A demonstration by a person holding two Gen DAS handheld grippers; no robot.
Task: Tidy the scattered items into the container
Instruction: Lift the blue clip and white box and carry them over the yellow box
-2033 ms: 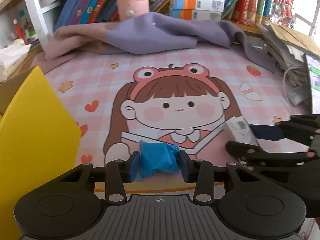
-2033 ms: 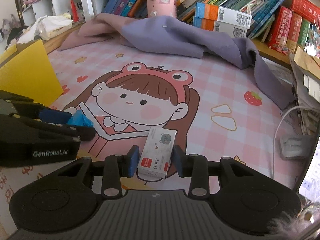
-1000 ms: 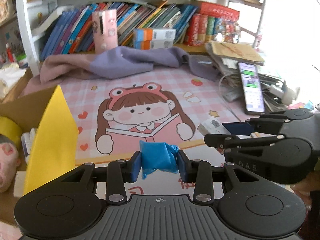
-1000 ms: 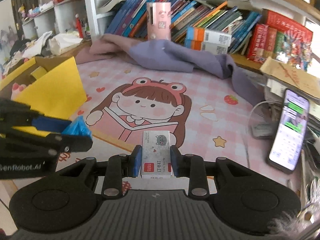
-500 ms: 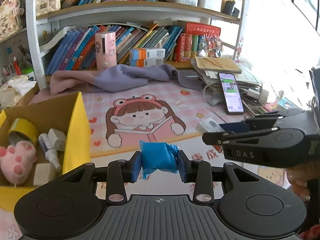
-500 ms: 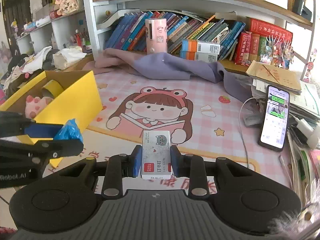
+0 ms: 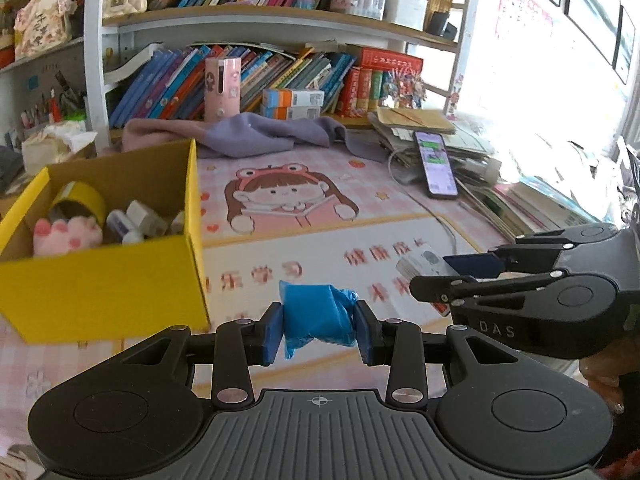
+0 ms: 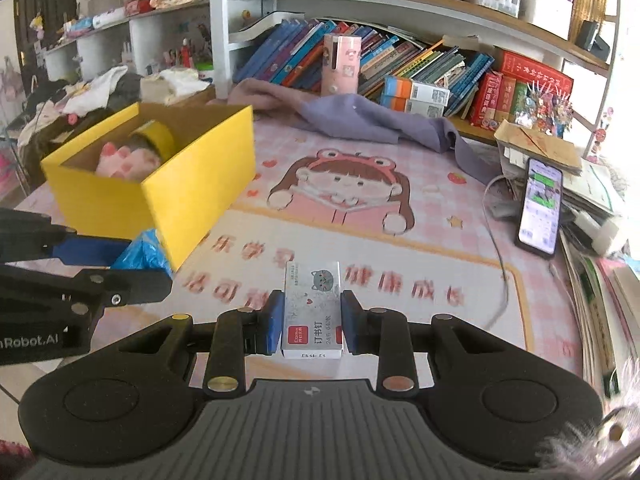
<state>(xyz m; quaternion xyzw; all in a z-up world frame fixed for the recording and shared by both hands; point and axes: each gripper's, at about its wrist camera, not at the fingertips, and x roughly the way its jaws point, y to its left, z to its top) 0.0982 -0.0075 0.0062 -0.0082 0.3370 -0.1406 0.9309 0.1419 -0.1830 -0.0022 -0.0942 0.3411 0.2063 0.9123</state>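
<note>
My left gripper [image 7: 318, 330] is shut on a crumpled blue plastic bag [image 7: 316, 314] and holds it above the mat, right of the yellow box [image 7: 104, 284]. The bag also shows in the right wrist view [image 8: 140, 254]. My right gripper [image 8: 312, 326] is shut on a small white staples box [image 8: 313, 308] with a cat picture, held in the air; it also shows in the left wrist view [image 7: 424, 260]. The yellow box [image 8: 200, 184] is open on top and holds a pink paw plush [image 7: 66, 234], a yellow tape roll [image 7: 80, 200] and small white items.
A pink cartoon desk mat [image 7: 288, 200] covers the desk. A purple cloth [image 8: 360, 120] lies at the back below shelves of books. A phone [image 8: 540, 204], a white cable and stacked papers lie at the right edge.
Both grippers have risen and pulled back from the mat with their items. The yellow box has come into fuller view, its inside now visible.
</note>
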